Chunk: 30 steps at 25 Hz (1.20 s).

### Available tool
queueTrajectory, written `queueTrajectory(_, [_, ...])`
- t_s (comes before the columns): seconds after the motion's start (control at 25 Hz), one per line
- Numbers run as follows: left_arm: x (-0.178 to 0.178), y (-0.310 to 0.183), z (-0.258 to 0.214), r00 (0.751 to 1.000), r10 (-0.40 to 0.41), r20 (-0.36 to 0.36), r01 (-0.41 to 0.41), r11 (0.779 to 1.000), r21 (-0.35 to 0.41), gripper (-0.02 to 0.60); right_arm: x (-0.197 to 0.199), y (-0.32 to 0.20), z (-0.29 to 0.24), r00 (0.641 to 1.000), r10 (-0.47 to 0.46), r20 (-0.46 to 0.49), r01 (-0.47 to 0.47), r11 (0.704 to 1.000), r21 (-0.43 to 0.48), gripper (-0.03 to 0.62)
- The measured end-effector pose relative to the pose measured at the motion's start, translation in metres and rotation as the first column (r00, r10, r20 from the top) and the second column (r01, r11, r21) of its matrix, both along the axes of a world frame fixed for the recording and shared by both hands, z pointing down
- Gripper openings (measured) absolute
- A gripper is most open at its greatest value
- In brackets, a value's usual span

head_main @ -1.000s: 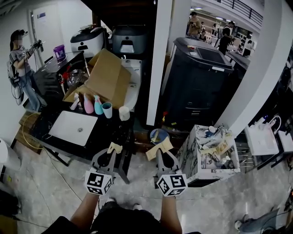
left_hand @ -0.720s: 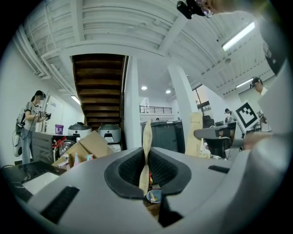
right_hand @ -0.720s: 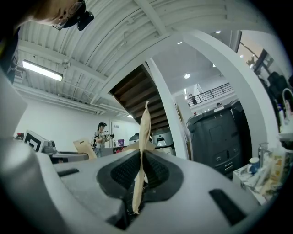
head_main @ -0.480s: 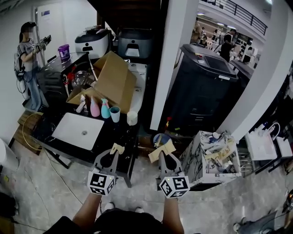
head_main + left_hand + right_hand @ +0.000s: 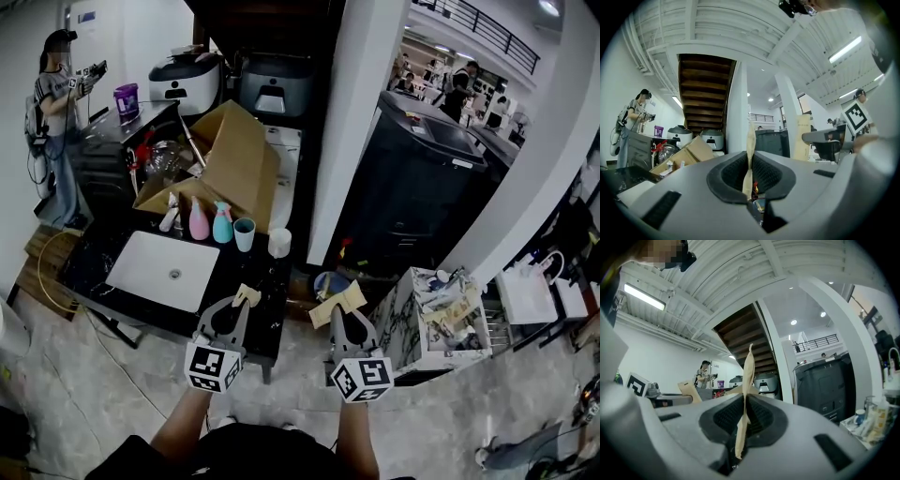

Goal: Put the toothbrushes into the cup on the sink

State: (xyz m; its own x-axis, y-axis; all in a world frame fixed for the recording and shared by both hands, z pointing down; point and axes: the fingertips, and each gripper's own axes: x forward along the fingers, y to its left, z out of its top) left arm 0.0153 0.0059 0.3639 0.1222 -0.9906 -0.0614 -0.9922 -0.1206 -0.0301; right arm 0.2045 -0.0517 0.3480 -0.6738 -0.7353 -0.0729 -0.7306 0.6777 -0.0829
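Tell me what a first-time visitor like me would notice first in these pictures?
Probably the two hand-held tools low in the middle of the head view: the left gripper and the right gripper, tan jaws closed on nothing, each with a checkered marker cube at the back. Beyond them to the left, a white sink sits in a black counter, with a blue-green cup near its far corner and a big open cardboard box behind.

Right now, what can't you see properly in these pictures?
Tan flat strip shut in the left gripper, and another in the right gripper: edge-on in gripper views, tiny in head view; unidentifiable.
Pale blue cup inside: too small, head view.
Toothbrushes: none recognisable.
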Motion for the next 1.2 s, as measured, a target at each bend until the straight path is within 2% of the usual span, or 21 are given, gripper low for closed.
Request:
queueTrajectory(0.44, [-0.064,0.009,-0.010,0.999,0.023,-0.027,-0.022,0.999,0.049,0.031,-0.064,0.019,-0.014,0.999,0.019,-0.030,-0.017,0.999,0.046,0.023])
queueTrajectory(1.2, [-0.149,0.055,0.007,0.997,0.064,-0.045,-0.064,0.998,0.020,0.031,-0.119,0.063,-0.009,0.988,0.150,-0.047,-0.149,0.988,0.032,0.023])
